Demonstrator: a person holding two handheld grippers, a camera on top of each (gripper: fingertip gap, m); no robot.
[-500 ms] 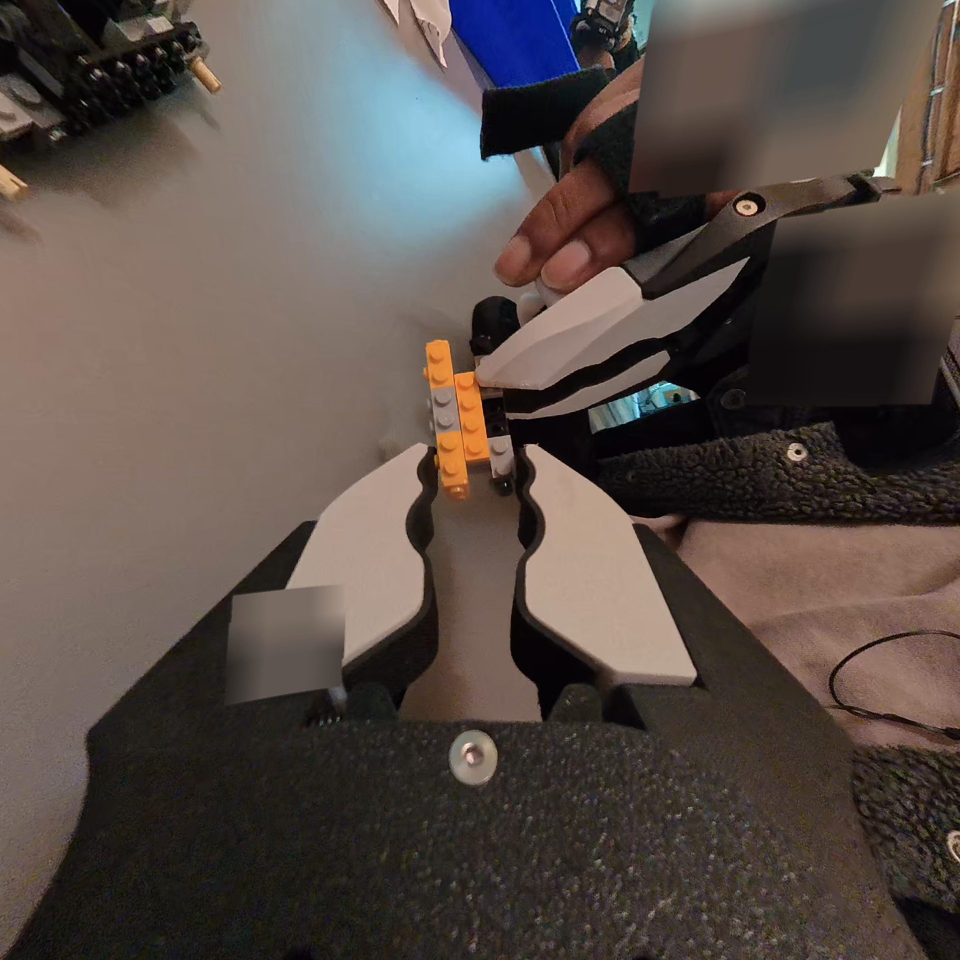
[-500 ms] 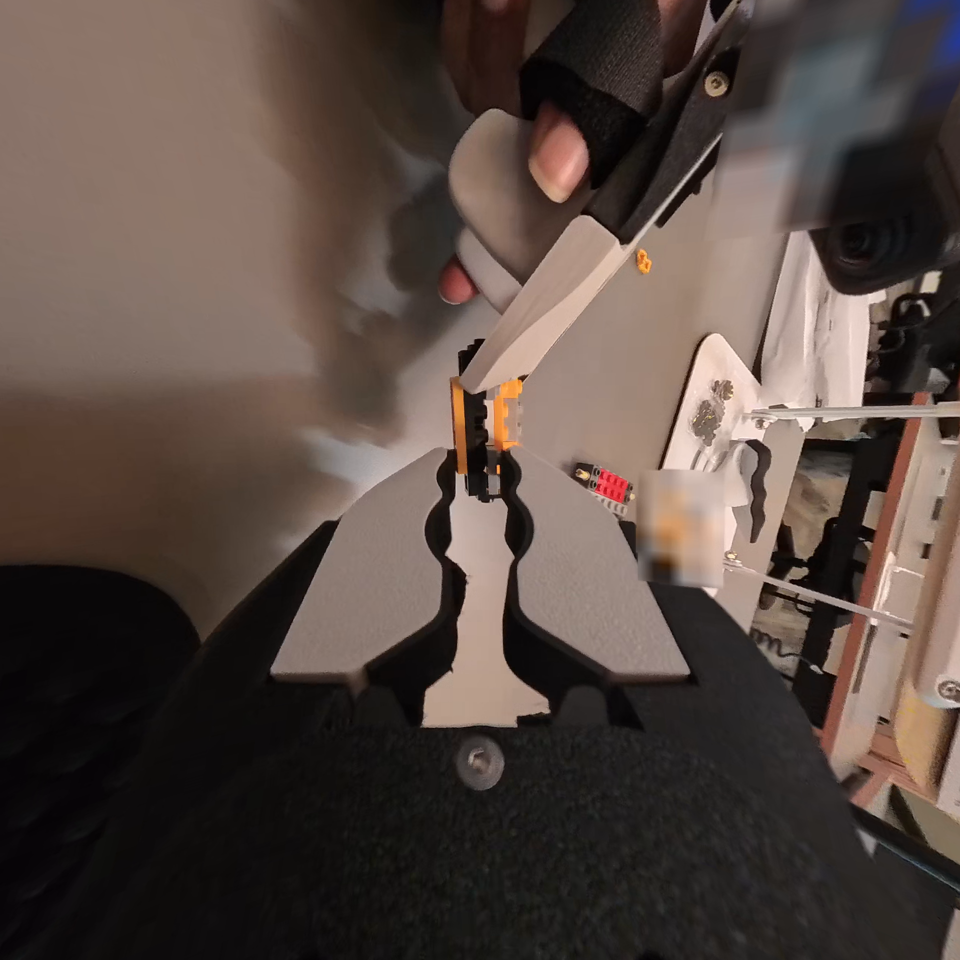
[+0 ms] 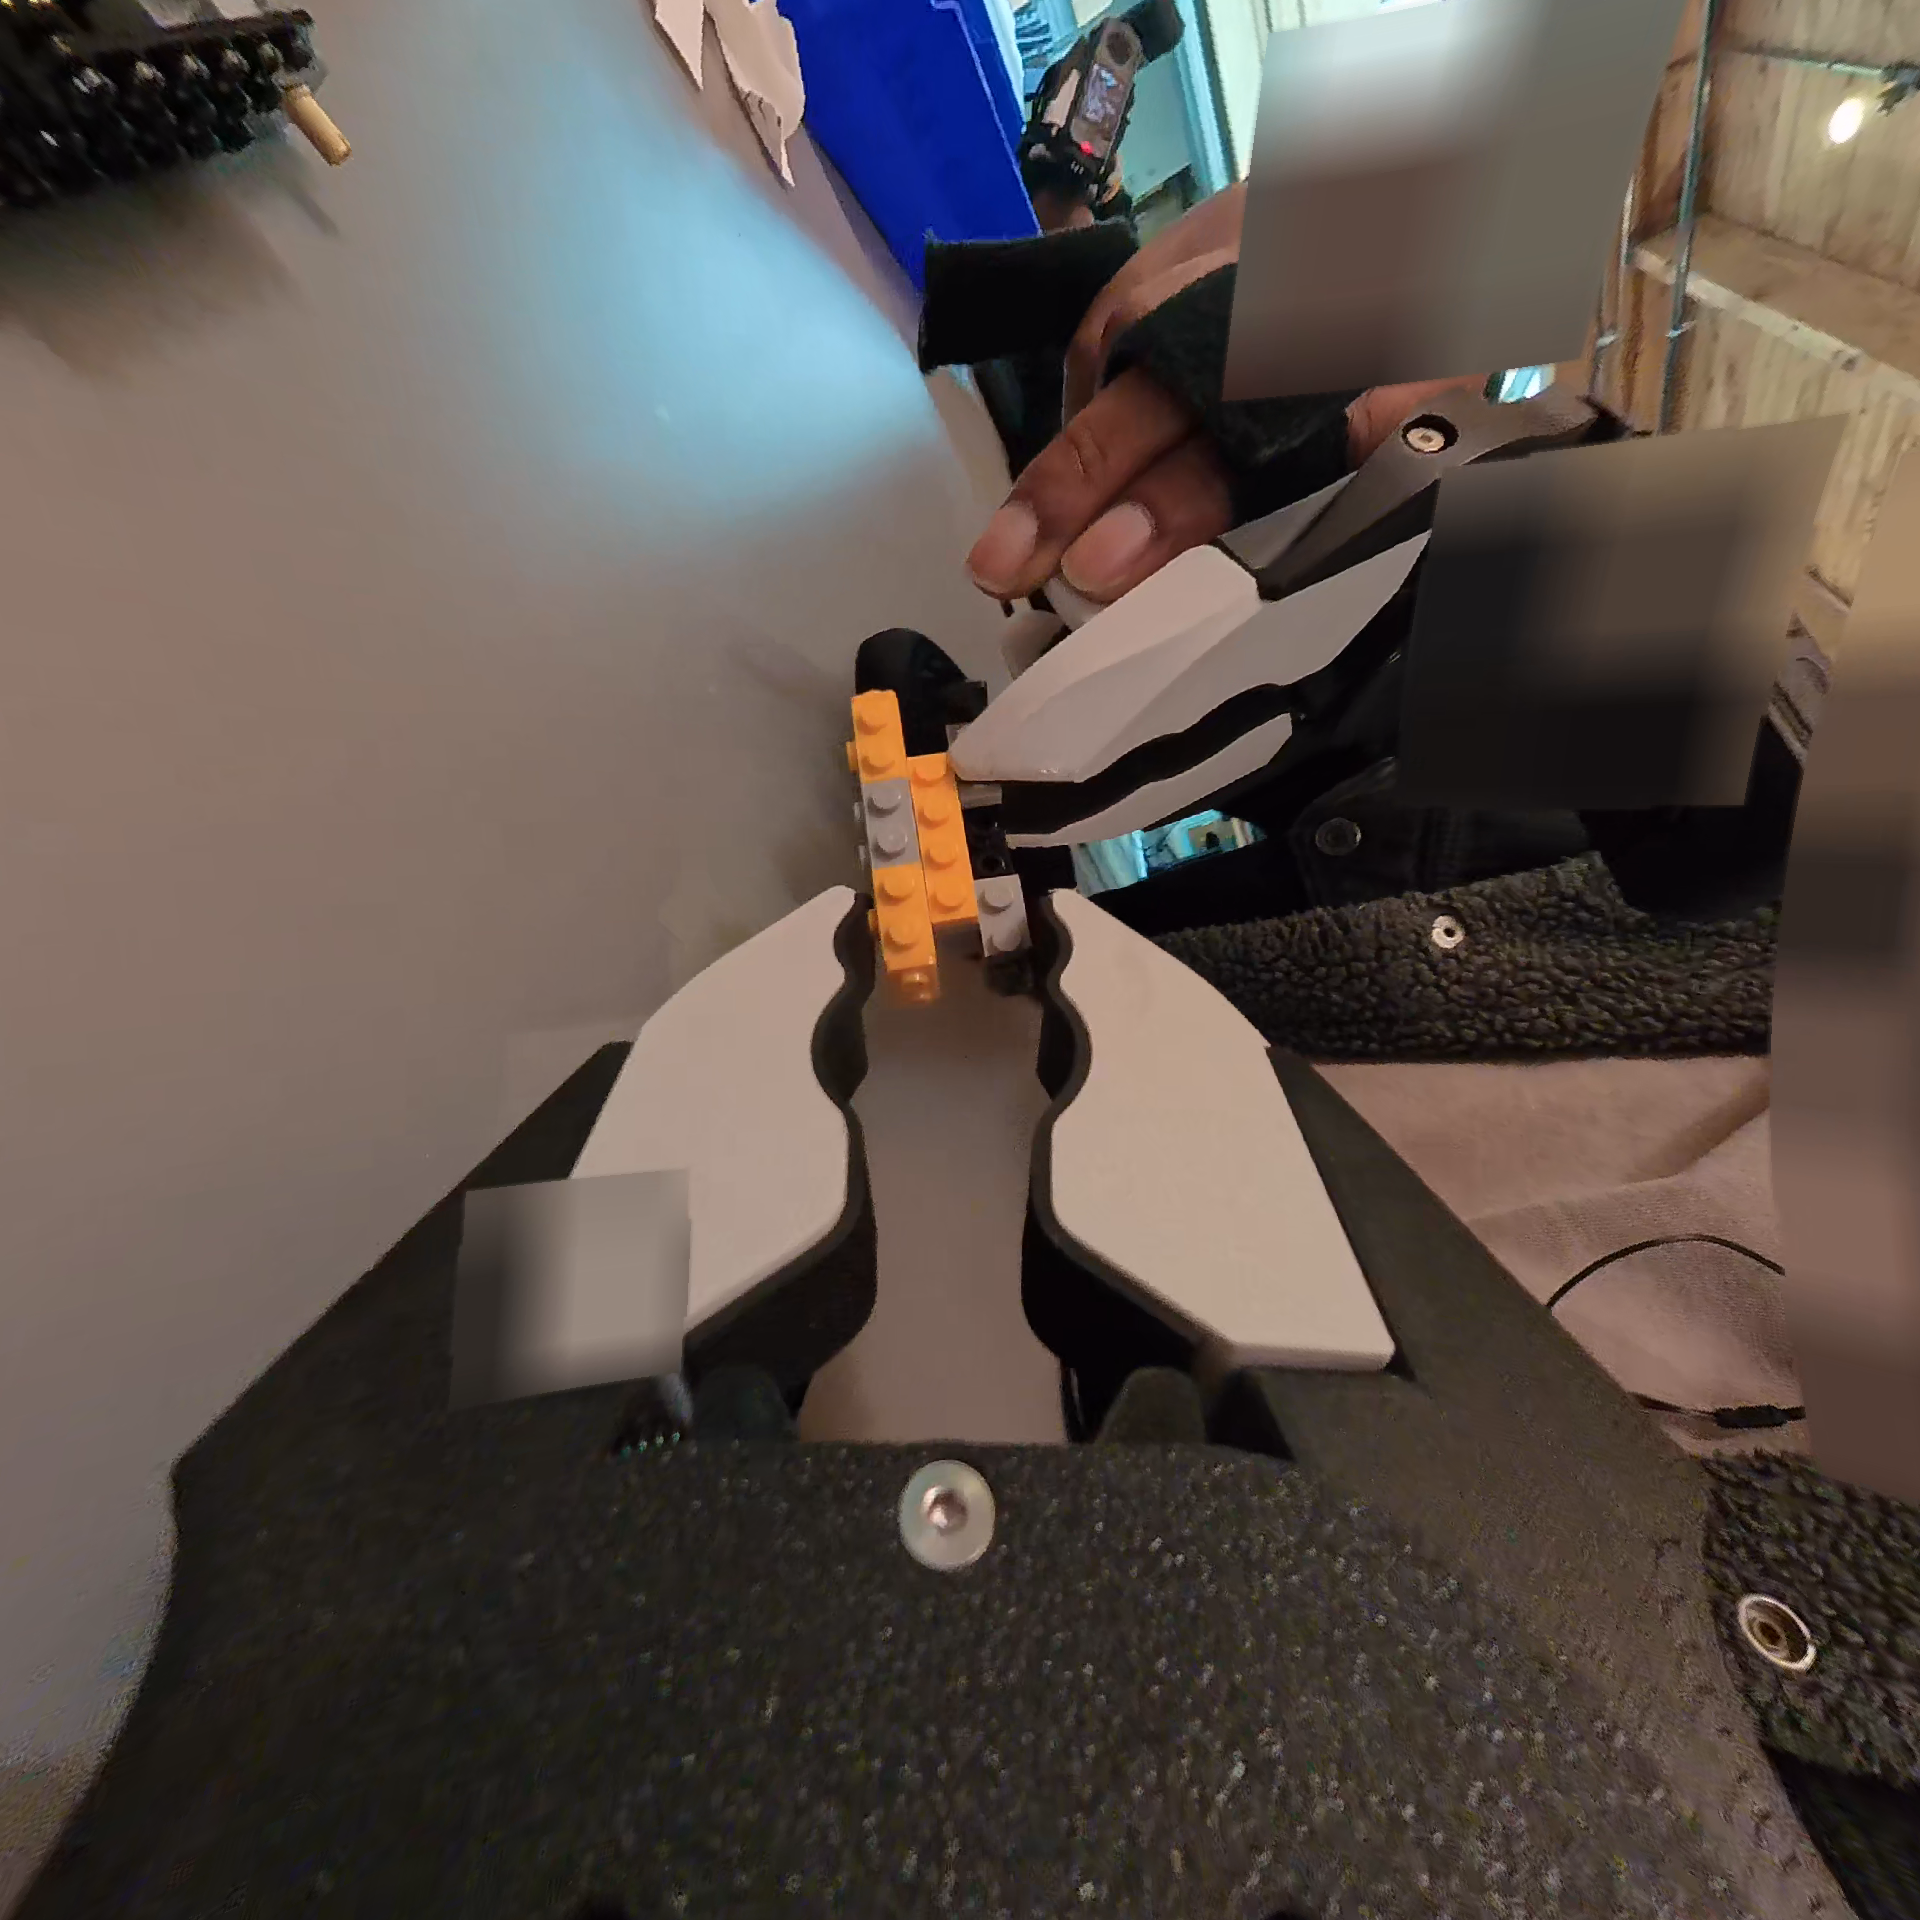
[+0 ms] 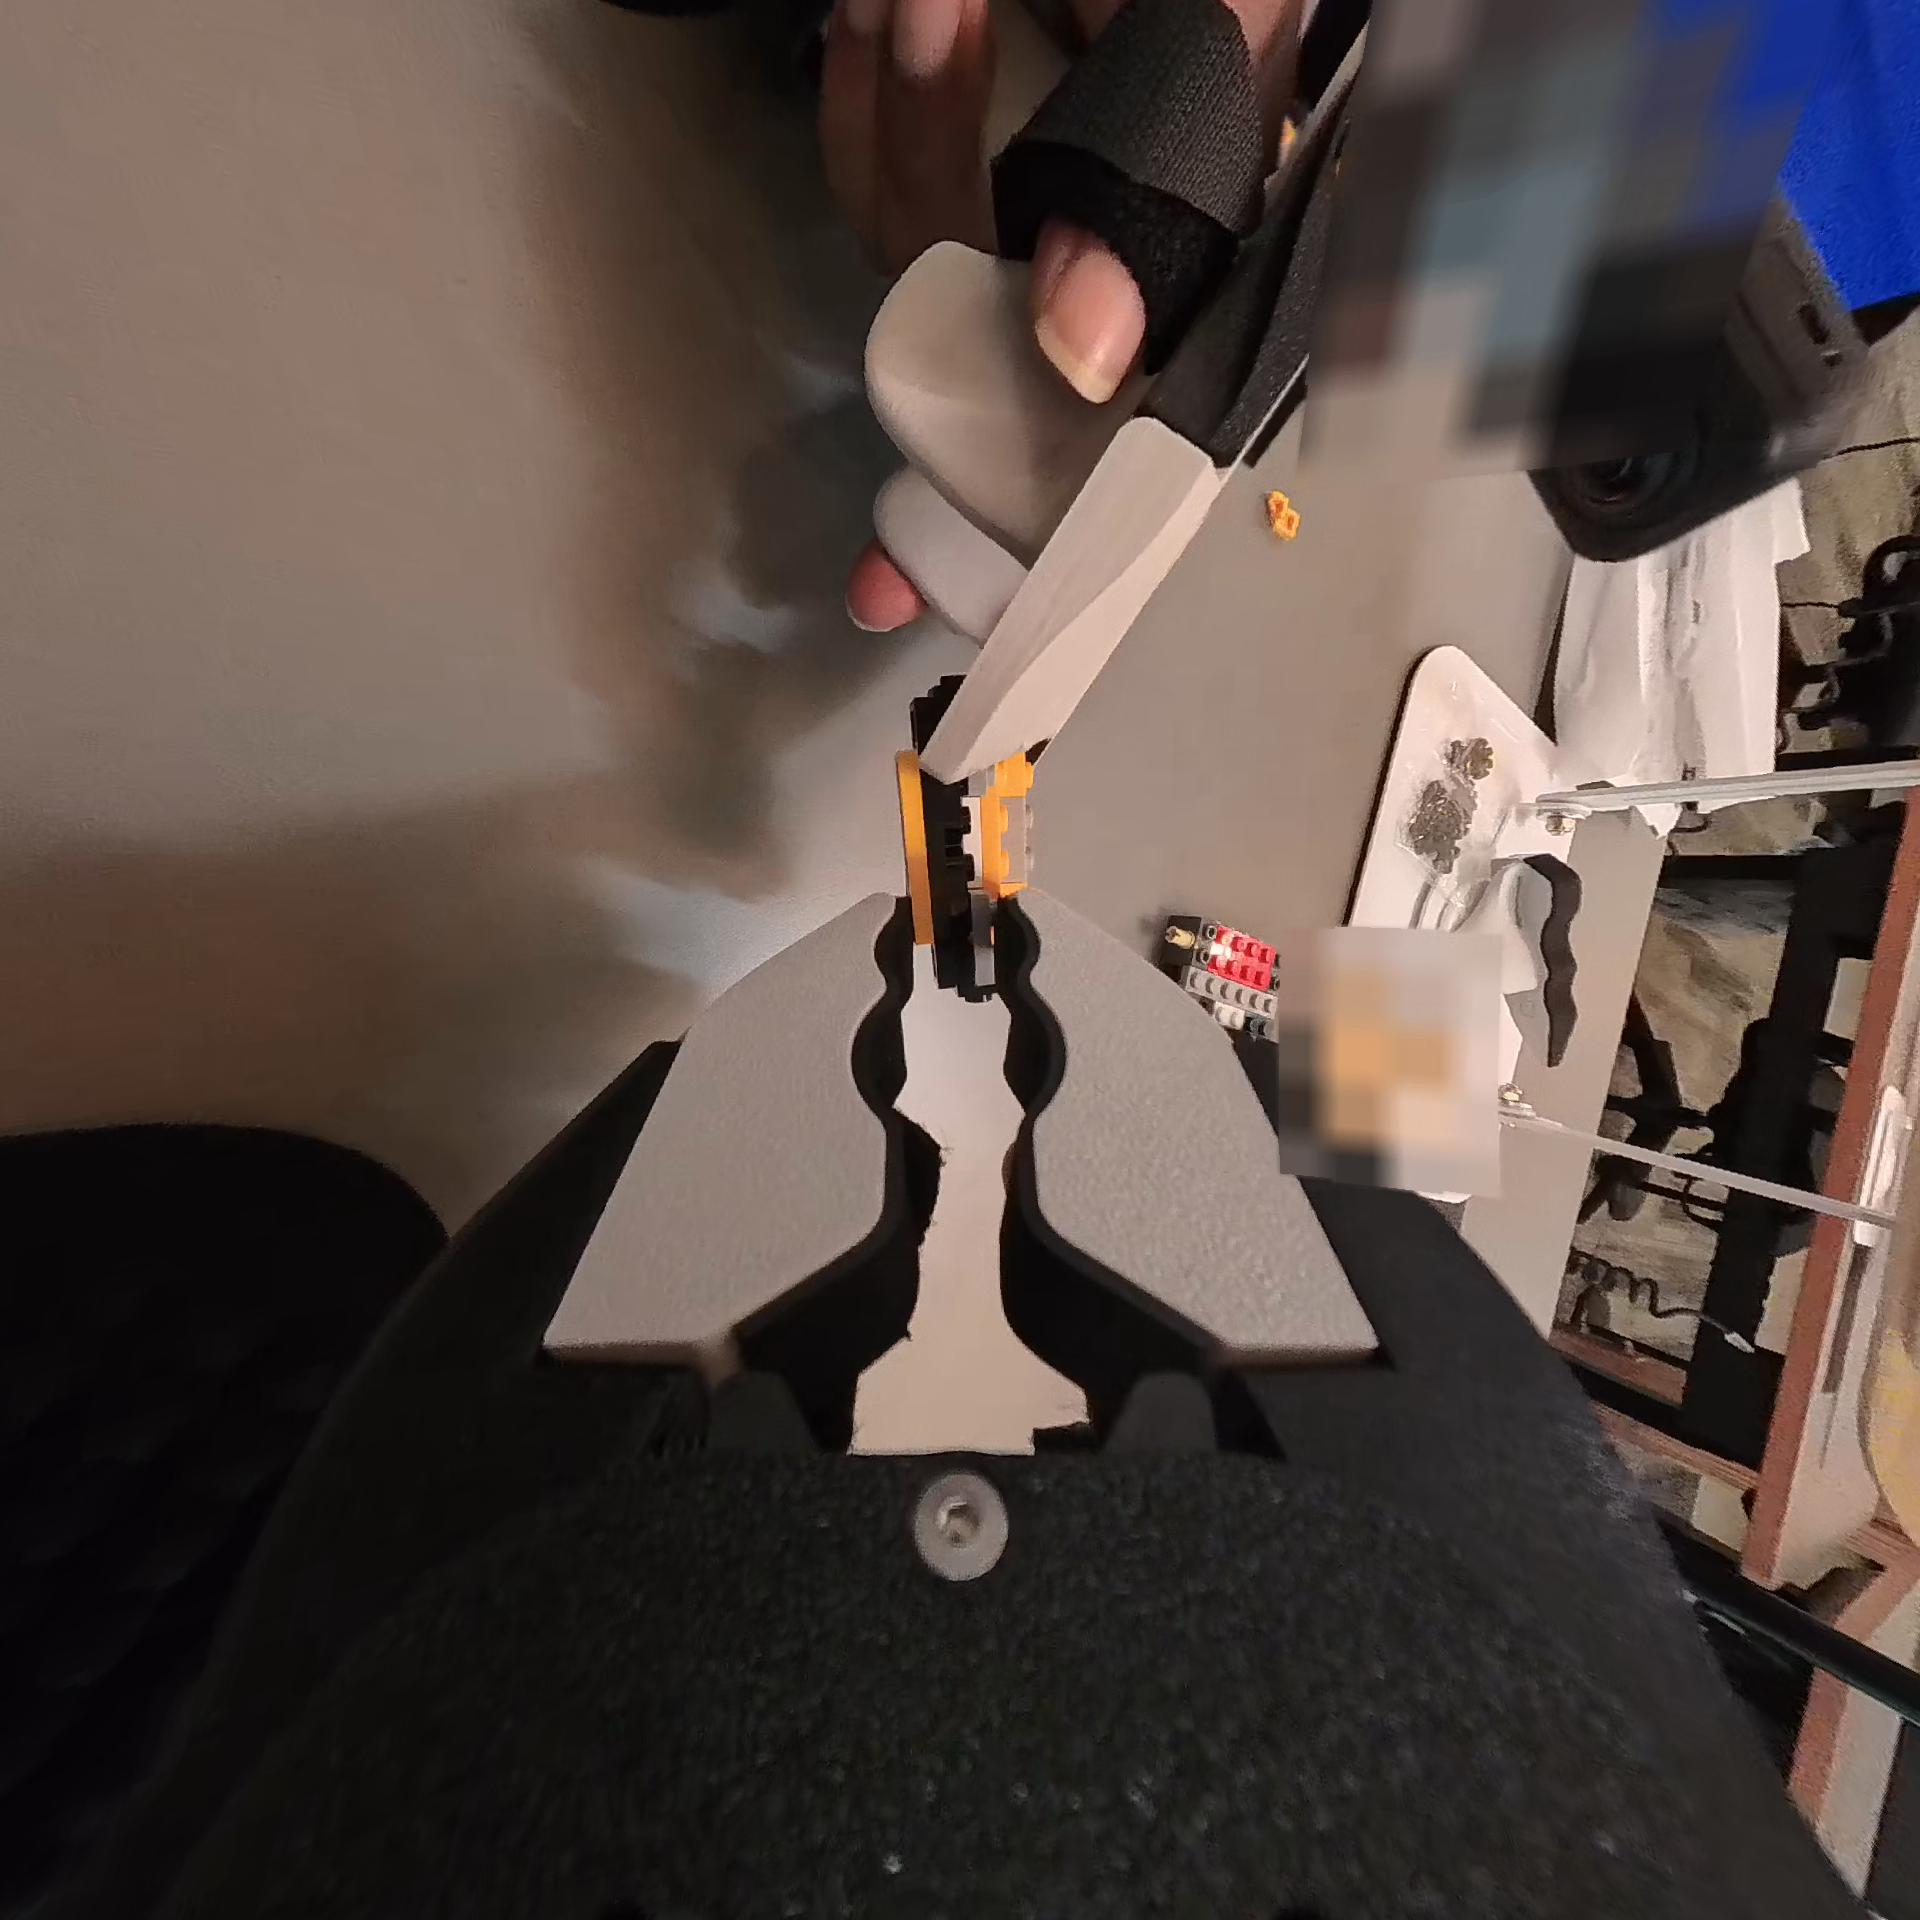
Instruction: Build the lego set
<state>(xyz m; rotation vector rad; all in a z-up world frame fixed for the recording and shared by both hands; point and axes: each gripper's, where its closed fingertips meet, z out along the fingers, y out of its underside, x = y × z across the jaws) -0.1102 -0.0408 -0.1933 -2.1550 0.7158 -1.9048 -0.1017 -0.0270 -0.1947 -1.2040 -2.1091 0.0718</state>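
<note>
You have one small orange, grey and black brick model (image 3: 920, 862) held just above the grey tabletop (image 3: 416, 727), and both claws are on it: your left claw (image 3: 945, 925) is clamped on its near end, and your right claw (image 4: 961, 920) is clamped on it too, entering the left view from the right with its fingertips (image 3: 971, 750) on the orange plates. In the right view, count one loose orange piece (image 4: 1284, 513) and one red-and-grey brick assembly (image 4: 1231, 971) lying apart on the tabletop, and in the left view one black brick build (image 3: 135, 94) at the tabletop's far left corner.
</note>
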